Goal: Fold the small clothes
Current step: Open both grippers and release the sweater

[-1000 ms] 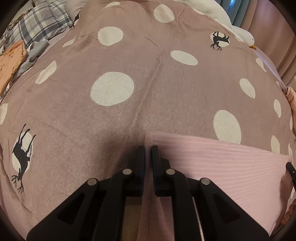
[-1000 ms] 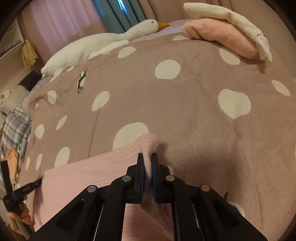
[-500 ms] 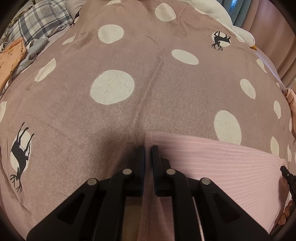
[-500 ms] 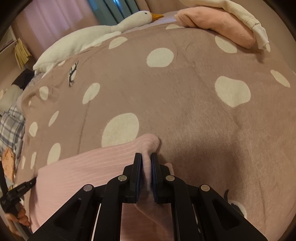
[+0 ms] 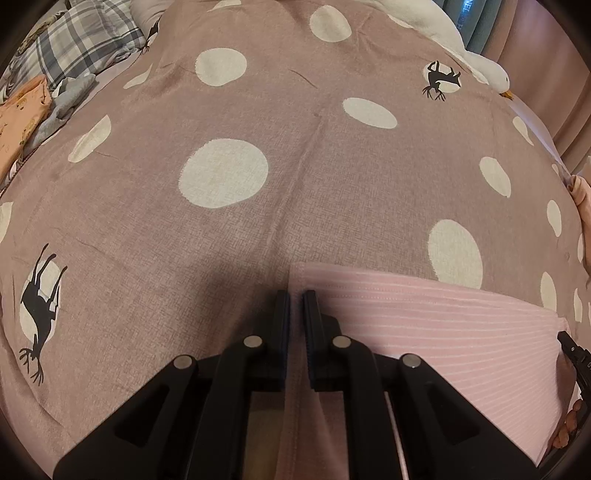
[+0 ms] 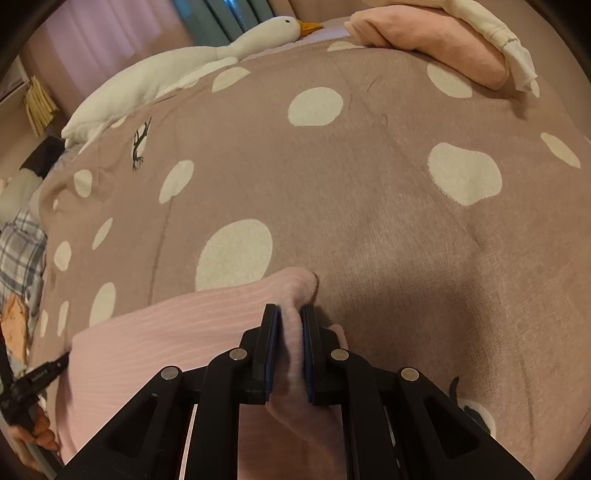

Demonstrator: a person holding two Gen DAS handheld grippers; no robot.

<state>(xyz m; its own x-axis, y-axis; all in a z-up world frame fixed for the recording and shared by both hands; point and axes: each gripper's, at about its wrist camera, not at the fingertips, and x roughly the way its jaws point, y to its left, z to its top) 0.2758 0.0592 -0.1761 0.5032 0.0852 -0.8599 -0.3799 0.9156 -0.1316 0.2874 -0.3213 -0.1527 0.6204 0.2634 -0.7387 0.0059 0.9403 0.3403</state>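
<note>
Both hand-held grippers pinch a pink garment on the bed.

The left hand-held gripper (image 5: 296,299) is closed on one corner of the pink garment (image 5: 424,325), the right hand-held gripper (image 6: 290,314) on a bunched corner; it lies across the spotted blanket (image 5: 258,221), a toy goose (image 6: 207,62) beyond.

- Setting: a home bedroom; work surface is a bed.
- Bed covered by mauve blanket (image 5: 295,177) with cream dots and black deer prints.
- White goose plush toy (image 6: 192,70) lies along the far edge.
- Curtains (image 6: 207,14), teal and pink, behind the bed.
- Plaid bedding (image 5: 74,40) and loose orange cloth (image 5: 22,114) heaped at one side.
- Folded pink and cream garments (image 6: 436,48) stacked on one corner.
</note>
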